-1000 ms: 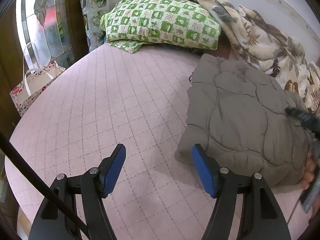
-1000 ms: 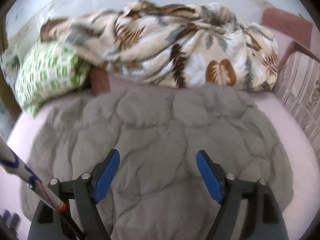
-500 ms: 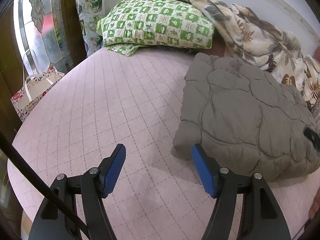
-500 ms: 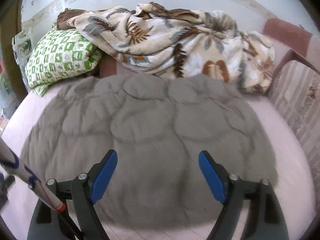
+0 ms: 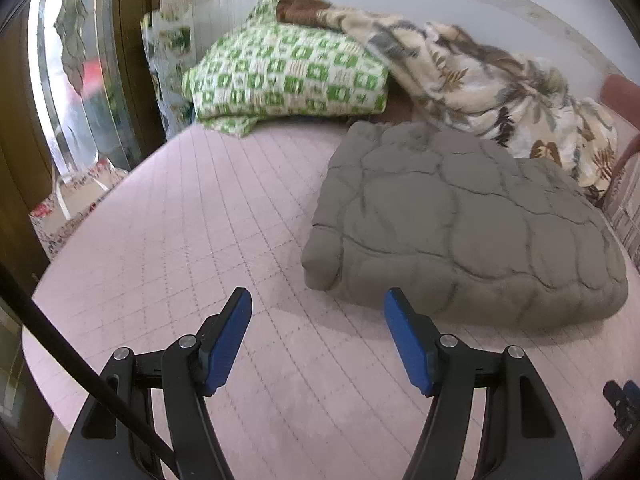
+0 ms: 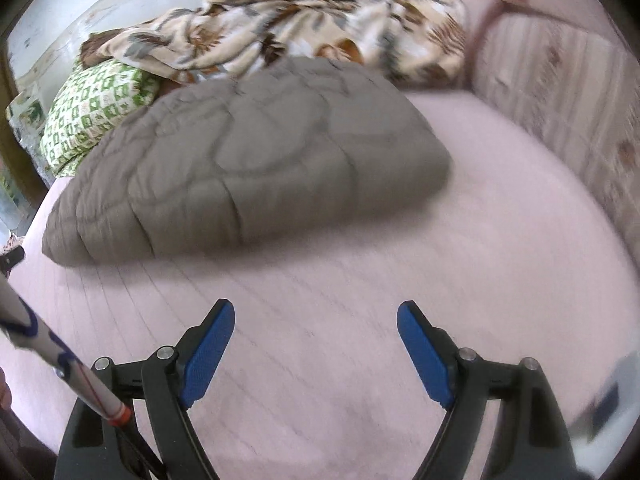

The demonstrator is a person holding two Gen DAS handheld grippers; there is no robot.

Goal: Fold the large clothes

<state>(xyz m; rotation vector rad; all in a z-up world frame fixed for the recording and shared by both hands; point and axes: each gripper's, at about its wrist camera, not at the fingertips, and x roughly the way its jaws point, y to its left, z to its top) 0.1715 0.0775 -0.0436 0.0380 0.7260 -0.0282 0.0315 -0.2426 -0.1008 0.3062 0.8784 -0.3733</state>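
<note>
My left gripper (image 5: 317, 307) and right gripper (image 6: 315, 318) are spread wide, holding nothing, above the pink quilted mattress (image 5: 192, 216). The folded grey quilted padded garment (image 5: 460, 220) lies at 1 o'clock from the left gripper. Behind it: green checked pillow (image 5: 288, 76), leaf-print blanket (image 5: 492, 92).

The right gripper (image 6: 315, 354) has drawn back off the grey quilt (image 6: 248, 164): a second ago its spread blue fingers hung over the padding, now they hover over bare pink mattress (image 6: 360, 280) on the near side, well clear of the folded edge. The left gripper (image 5: 318, 342) has pulled back too, so the quilt (image 5: 464, 224) lies farther off to its right.
</note>
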